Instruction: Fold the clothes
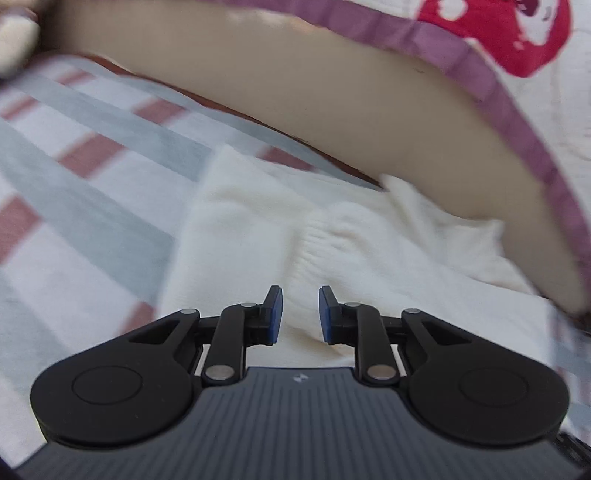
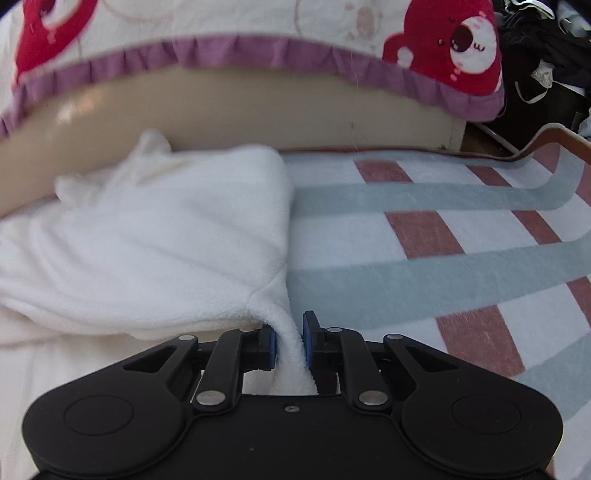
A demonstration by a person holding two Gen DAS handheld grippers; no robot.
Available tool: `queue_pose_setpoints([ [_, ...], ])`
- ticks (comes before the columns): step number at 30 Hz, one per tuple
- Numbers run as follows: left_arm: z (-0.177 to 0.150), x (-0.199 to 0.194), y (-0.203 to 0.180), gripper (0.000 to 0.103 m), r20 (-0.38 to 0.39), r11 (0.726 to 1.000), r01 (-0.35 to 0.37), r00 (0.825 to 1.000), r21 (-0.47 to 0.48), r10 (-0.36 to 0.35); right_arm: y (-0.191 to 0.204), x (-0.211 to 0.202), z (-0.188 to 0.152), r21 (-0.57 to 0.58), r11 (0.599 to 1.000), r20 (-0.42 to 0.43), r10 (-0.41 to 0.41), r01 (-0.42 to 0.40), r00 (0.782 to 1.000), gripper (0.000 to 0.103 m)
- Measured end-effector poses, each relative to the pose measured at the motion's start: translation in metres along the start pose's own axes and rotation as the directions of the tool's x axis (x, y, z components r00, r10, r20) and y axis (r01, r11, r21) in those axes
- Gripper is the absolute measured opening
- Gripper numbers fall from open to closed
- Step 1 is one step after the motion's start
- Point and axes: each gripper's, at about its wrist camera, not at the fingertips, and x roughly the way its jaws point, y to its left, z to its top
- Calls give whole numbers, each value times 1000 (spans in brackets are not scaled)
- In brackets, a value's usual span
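In the left wrist view, the left gripper [image 1: 301,314] hovers over the white fleece [image 1: 295,236] on the striped blanket [image 1: 92,192], jaws narrowly apart with cloth behind them, so I cannot tell whether it grips. In the right wrist view, the right gripper [image 2: 289,341] is clenched on the fleece's edge, the garment looks partly folded with more to do, and the frilled quilt [image 2: 221,22] and dark clutter [image 2: 546,66] beyond crowd the far side.

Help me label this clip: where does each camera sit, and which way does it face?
Left wrist: on the left gripper, looking down its fingers at the white garment on the striped blanket; only its own jaws show, slightly apart.
Right wrist: on the right gripper, same aim; its jaws pinch the garment's edge.
Shared: garment, blanket, tan board, purple-trimmed cloth.
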Motion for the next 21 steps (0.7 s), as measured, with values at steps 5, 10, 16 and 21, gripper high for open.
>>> queue_pose_setpoints([
  [5, 4, 11, 10, 73, -14, 998, 54, 998, -24, -54, -8, 2, 3, 32, 998, -14, 47, -47, 999, 16],
  [10, 7, 45, 13, 11, -104, 988, 154, 983, -11, -154, 3, 11, -1, -5, 1000, -37, 19, -19, 999, 17],
  [16, 22, -11, 2, 11, -68, 986, 110, 992, 127, -101, 20, 0, 9, -224, 973, -2, -51, 49, 999, 26],
  [21, 13, -13, -15, 22, -213, 942, -90, 963, 323, 165, 22, 18, 6, -214, 972, -90, -117, 95, 989, 27],
])
